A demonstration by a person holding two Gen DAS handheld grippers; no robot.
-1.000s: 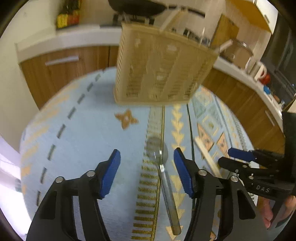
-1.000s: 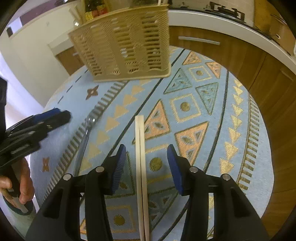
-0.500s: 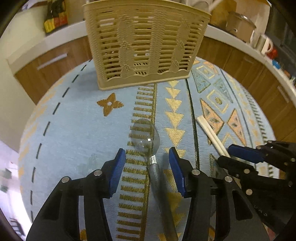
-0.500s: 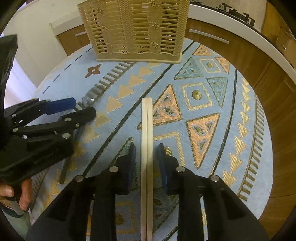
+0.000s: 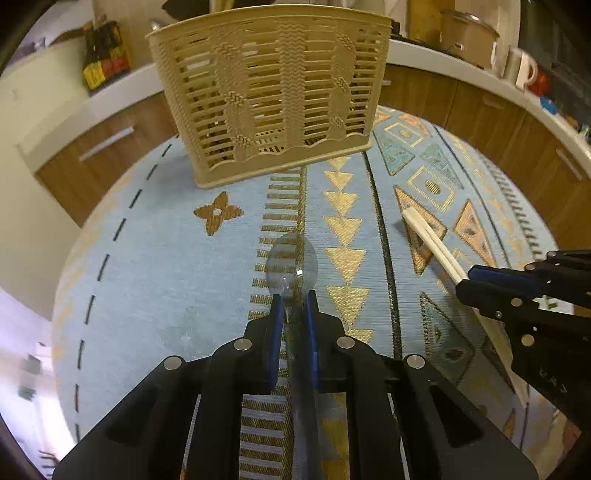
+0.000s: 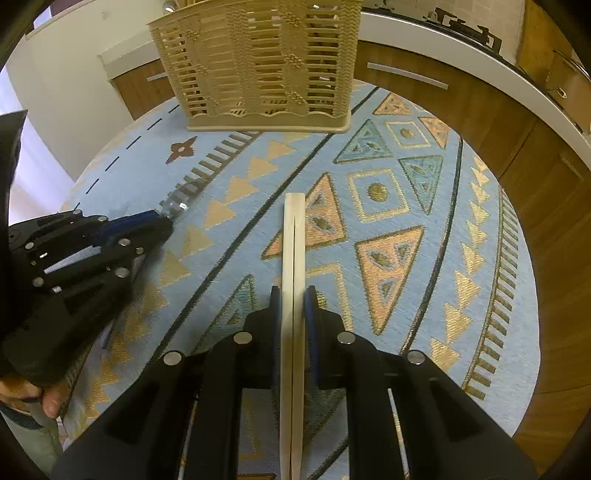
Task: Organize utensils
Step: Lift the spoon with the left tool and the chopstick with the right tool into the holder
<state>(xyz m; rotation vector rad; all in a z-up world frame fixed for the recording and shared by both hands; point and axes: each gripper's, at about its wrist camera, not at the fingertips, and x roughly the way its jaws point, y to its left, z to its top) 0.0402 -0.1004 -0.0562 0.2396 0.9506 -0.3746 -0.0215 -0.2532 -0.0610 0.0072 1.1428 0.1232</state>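
A clear plastic spoon [image 5: 291, 258] lies on the blue patterned cloth, bowl pointing at the beige slatted utensil basket [image 5: 273, 92]. My left gripper [image 5: 293, 299] is closing, and its blue pads press on the spoon's neck. A pair of pale chopsticks [image 6: 293, 229] lies side by side on the cloth. My right gripper [image 6: 293, 291] is closing too, with its pads against both sticks. In the right wrist view the left gripper [image 6: 166, 221] is low at the left, with the spoon [image 6: 177, 201] at its tip. The basket [image 6: 258, 62] stands upright at the far side.
The round table's cloth [image 6: 406, 240] reaches its edge at the right and front. Wooden cabinets [image 6: 461, 96] under a white counter curve behind the table. A white mug [image 5: 521, 70] and a pot [image 5: 469, 35] stand on the counter. A person's hand [image 6: 37, 395] grips the left tool.
Both grippers came down over their utensils and shut, the left on the spoon's neck, the right on the chopsticks. The left view swung so the basket now stands straight ahead.
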